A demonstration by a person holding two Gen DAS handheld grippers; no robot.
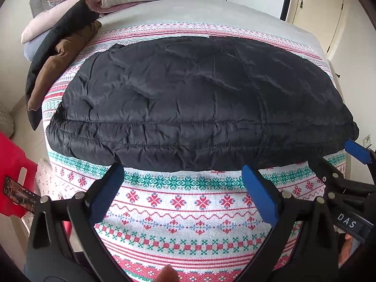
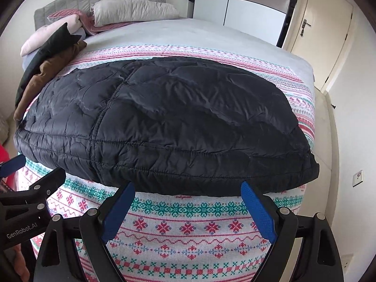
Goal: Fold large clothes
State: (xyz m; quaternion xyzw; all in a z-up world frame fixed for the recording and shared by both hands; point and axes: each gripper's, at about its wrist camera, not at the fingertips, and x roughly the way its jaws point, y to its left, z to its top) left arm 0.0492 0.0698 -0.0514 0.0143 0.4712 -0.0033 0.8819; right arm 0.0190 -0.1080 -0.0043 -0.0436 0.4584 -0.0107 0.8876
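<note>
Fingers of the left gripper (image 1: 182, 171) and right gripper (image 2: 186, 189) stand wide apart, holding nothing, just short of the near hem of the black quilted jacket (image 1: 188, 98) (spread flat on the bed (image 1: 188, 211)). Judged step: approaching to pinch that hem and lift for a fold.

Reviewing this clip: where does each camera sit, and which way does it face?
Left wrist: on the left tool, angled down at the black quilted jacket on the bed; a fingertip and the right tool show.
Right wrist: on the right tool, same aim; the left tool shows.
Shared: jacket, patterned blanket, pillows, door.
</note>
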